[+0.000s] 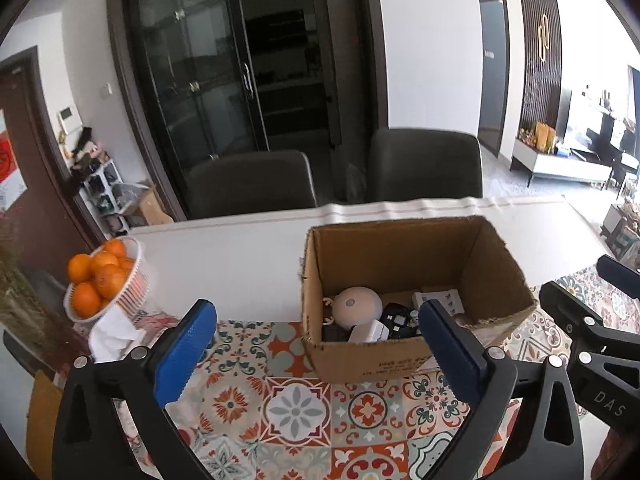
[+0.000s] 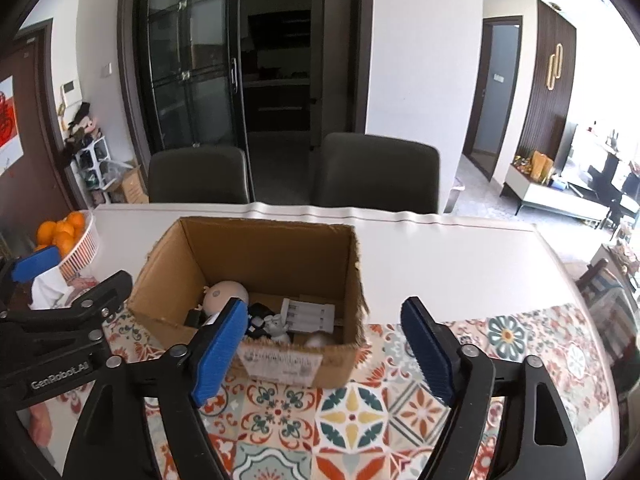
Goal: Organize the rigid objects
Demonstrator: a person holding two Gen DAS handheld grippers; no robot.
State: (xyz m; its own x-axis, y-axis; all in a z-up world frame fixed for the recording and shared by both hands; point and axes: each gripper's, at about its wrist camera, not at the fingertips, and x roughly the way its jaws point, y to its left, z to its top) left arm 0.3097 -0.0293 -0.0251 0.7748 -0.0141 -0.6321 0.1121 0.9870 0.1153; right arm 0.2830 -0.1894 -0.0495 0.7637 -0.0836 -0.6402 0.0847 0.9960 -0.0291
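Nearest to me, my left gripper [image 1: 316, 344] stands with its blue-padded jaws spread wide and nothing between them, hovering above the patterned tile mat [image 1: 296, 408] that covers the near part of the table. My right gripper [image 2: 324, 344] is likewise spread wide and empty, over the same mat, and each gripper shows at the edge of the other's view, so the two are side by side. Just beyond both sets of fingers sits the cardboard box [image 1: 360, 356], open at the top, resting partly on the mat and partly on the white table [image 1: 224, 256]. Inside, on the box floor, I record a round white dome-shaped device [image 1: 356, 306] toward the left, a white adapter block [image 1: 374, 330] near the front wall, a black gadget [image 1: 396, 316] beside it, and a white battery charger [image 2: 308, 314] with several slots toward the right. A small white figurine [image 2: 278, 326] stands near the front wall in the right wrist view; a further pale rounded item at the front right corner is too hidden to identify. To the left of the box, well apart from it, a white basket of oranges [image 1: 100, 276] stands raised above a white cloth [image 1: 114, 334]. Behind the table are two dark chairs [image 1: 252, 184], and beyond them a dark glass-door cabinet [image 1: 192, 80].
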